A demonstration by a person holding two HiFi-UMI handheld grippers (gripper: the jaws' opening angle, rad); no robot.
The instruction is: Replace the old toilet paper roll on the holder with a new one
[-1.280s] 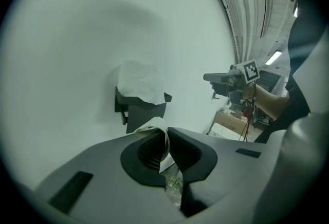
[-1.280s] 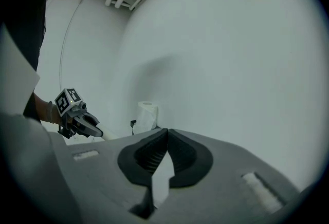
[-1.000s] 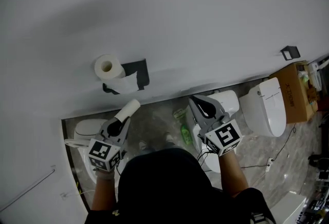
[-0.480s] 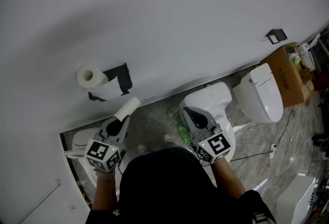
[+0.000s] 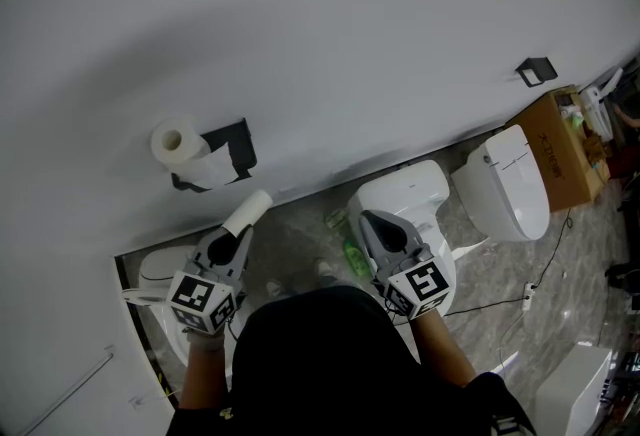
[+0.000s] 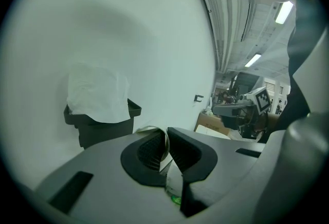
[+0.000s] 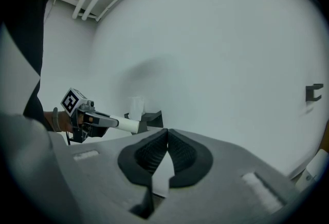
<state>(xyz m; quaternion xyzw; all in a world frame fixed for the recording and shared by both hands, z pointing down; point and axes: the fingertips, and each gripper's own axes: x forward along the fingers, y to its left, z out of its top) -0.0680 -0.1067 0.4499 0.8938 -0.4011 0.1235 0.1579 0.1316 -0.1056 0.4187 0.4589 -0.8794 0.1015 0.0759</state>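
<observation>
A fat white toilet paper roll (image 5: 183,144) is sitting on the black wall holder (image 5: 235,146) at the middle left of the head view. One loose sheet is hanging down over its front.

The left gripper (image 5: 233,234) is showing at the lower left of that view. Its jaws are almost together, pinching the thin wall of a small white cardboard tube (image 5: 247,212). The tube is sticking out past the jaws and pointing up toward the holder, but it is well apart from it. I am guessing this tube is the bare old roll and the fat one is the new one, so the job is looking nearly done.

The tube is looking very light and easy to squash, so a soft pinch on one end wall, like this one, is probably enough. The fat roll is looking soft and light too. Its outer sheets are likely to slide and unwind, and the hanging sheet is likely to tear. The safer place to hold it is across its round sides or at the hard hole in the middle.

The right gripper (image 5: 375,222) is showing at the lower middle of the head view, in front of a white toilet (image 5: 425,186). Its jaws are shut tight with nothing in them.
</observation>
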